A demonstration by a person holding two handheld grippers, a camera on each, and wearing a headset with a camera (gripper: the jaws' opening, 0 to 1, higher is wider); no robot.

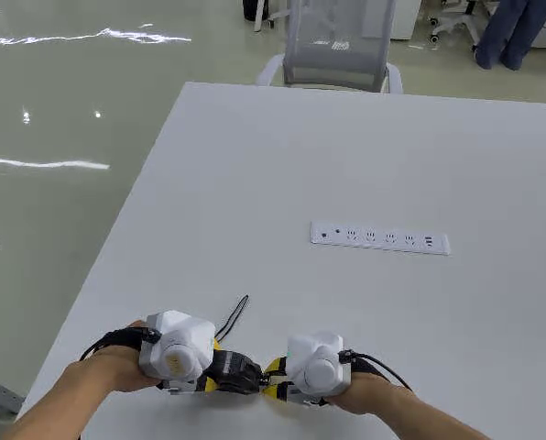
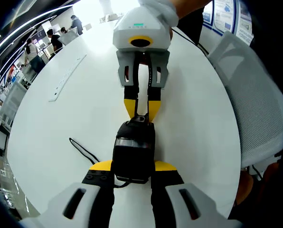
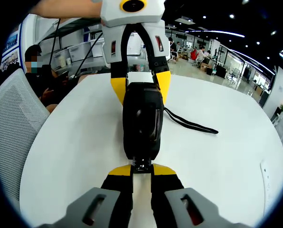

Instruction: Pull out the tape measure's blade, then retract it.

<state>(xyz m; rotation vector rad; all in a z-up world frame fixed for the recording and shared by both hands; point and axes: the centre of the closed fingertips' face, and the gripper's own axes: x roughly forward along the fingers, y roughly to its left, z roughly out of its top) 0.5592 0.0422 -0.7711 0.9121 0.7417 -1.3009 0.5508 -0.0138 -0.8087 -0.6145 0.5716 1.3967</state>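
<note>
Clamping the tape measure (image 2: 134,152) case across its flanks w/ left gripper (image 2: 134,167), near front edge of white table (image 1: 346,156), on or just above the top; can't tell which. Anchors the case, probably to give the pull a fixed body to work against, not drag it along. Facing it head-on w/ right gripper (image 3: 141,171), tips right at the case mouth, in line w/ the blade's exit: suits a straight draw, no twist. Leaves black wrist strap (image 3: 189,124) trailing loose on the table off to one side, clear of both sets of jaws. Sits well apart from the power strip (image 1: 380,238) further back, w/ plenty of room to spread hands sideways.

Jaws, left: spread partway, about case width, yellow pads (image 2: 99,166) pressed on both sides of the black housing. Jaws, right: nearly together, pinching the end hook (image 3: 140,165) at the case mouth, going by both gripper views; can't make out exact bite on the small tab. Judging by tips almost touching the case, no blade length drawn out yet: looks like very start of the pull, retract step not begun. Needs firm hold on left, steady outward move on right; some risk of hook slipping from so narrow a pinch.
</note>
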